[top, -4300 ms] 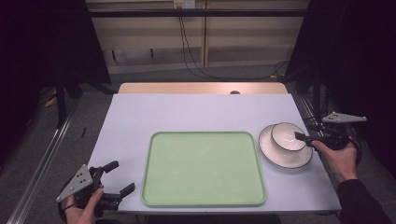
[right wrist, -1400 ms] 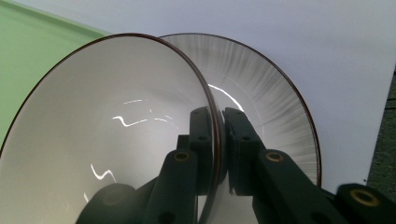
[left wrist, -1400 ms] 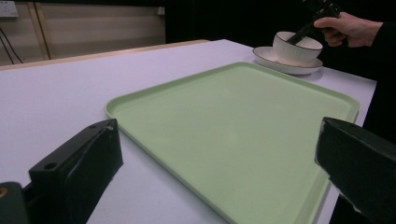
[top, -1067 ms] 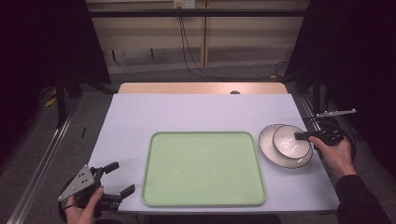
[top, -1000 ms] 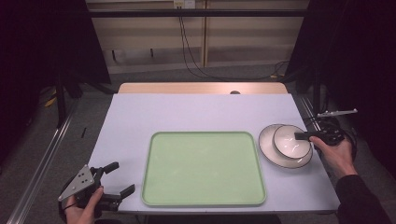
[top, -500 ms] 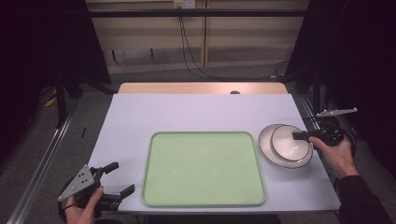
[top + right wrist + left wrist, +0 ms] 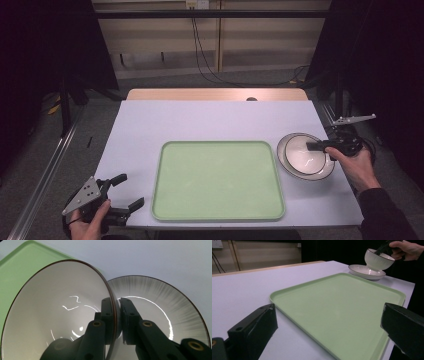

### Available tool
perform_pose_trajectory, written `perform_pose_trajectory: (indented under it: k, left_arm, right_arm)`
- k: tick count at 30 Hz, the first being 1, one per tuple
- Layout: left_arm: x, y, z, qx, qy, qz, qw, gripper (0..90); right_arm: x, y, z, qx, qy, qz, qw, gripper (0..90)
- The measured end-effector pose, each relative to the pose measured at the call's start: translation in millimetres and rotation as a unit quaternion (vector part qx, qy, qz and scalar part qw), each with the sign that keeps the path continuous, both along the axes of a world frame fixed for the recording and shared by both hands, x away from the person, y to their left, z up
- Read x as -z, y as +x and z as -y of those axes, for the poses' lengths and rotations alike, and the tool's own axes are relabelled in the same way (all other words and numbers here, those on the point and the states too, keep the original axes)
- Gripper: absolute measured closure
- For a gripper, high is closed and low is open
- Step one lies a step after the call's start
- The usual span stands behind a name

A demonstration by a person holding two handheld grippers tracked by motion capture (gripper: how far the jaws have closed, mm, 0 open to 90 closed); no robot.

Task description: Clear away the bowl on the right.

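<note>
My right gripper [image 7: 117, 315] pinches the rim of a white bowl [image 7: 57, 312], one jaw inside, one outside, holding it tilted and raised just above the saucer [image 7: 160, 302]. To its left, the green tray [image 7: 218, 180] lies flat on the table [image 7: 150, 125]. Well apart, off the table's near left corner, my left gripper [image 7: 131, 191] hangs w/ jaws spread wide, nothing btwn them, pointed across the tray.
</note>
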State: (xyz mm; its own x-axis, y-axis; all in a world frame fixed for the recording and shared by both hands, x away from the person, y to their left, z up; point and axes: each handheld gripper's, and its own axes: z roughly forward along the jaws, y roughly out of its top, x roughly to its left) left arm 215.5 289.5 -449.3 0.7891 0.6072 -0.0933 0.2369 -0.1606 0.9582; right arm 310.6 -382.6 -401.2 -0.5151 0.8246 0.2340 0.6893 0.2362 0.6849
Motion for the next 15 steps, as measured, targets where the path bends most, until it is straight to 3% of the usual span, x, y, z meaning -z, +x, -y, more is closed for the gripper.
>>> perform_pose_trajectory:
  k: [5,7,15]
  left_arm:
    - [0.0,0.4,-0.4,0.000,0.000,0.001,1.0000,0.6]
    - [0.3,0.3,1.0,-0.003,-0.010,-0.002,0.9999,0.6]
    - [0.2,0.7,0.1,-0.001,-0.004,0.000,1.0000,0.7]
  right_arm:
    - [-3.9,1.0,-9.3,-0.013,0.005,0.000,0.9999,82.1]
    - [-4.7,1.8,-12.6,-0.015,0.004,0.003,0.9999,82.1]
    - [-8.2,8.9,-26.3,-0.027,0.005,0.005,0.9996,82.1]
